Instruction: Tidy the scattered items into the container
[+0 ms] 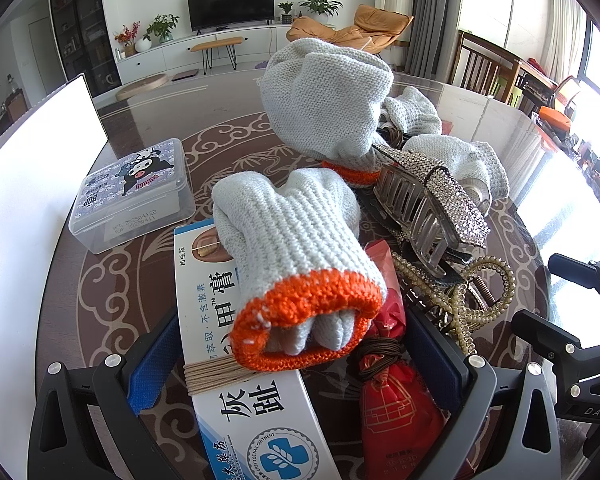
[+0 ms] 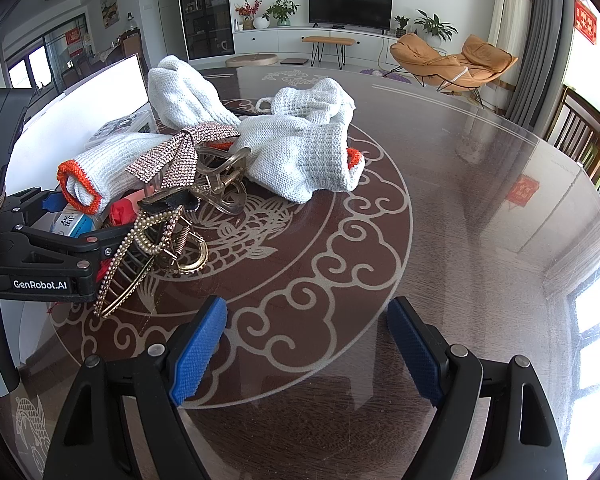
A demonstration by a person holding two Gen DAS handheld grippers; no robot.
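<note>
Glass over a dark patterned table [image 2: 440,200] carries every item loose; nothing looks tidied yet. Between the left gripper's [image 1: 300,364] wide fingers lie an ointment box [image 1: 236,400], an orange-cuffed glove [image 1: 300,264] and a red pouch [image 1: 396,408], while a white container wall [image 1: 36,176] stands ahead-left. Spread wide, the right gripper [image 2: 308,352] holds nothing, the heap ahead-left of it.

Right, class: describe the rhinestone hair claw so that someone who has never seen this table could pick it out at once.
Start at the round dark table with pale cloud patterns and find the heap of grey knitted gloves with orange cuffs. Against the heap lies the rhinestone hair claw, beside a pearl-beaded clip. Only it has translucent smoky teeth under a sparkling bow.
</note>
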